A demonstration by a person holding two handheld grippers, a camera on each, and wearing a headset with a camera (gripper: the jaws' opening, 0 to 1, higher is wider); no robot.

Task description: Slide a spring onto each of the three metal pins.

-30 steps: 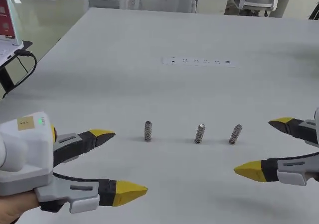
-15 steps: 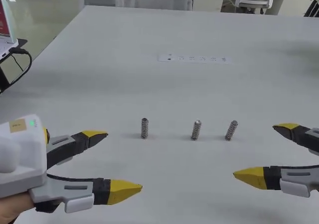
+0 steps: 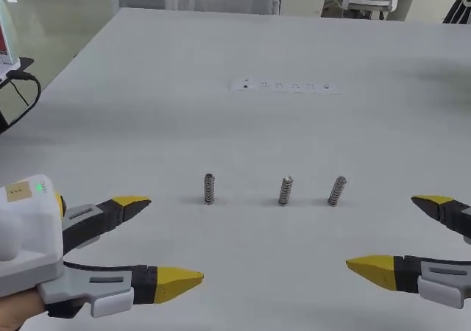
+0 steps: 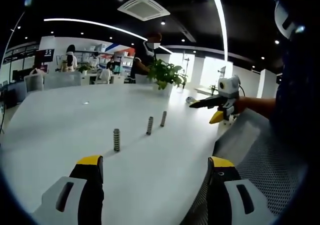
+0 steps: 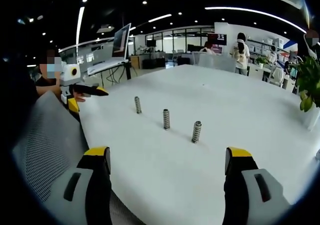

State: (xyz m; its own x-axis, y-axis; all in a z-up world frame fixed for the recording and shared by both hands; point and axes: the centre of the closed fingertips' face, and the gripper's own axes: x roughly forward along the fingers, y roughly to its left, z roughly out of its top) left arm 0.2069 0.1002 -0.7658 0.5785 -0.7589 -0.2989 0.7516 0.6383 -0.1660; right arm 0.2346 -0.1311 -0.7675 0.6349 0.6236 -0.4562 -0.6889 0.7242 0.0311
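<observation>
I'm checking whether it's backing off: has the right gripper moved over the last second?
Yes. Measured against the rightmost spring, the right gripper has drawn away, to the right and nearer the camera.

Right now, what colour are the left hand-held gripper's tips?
The left hand-held gripper has yellow tips; clearest in head view.

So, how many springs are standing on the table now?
3. They stand upright in one row on the white table: the left spring, the middle spring and the right spring. None looks hidden.
</observation>
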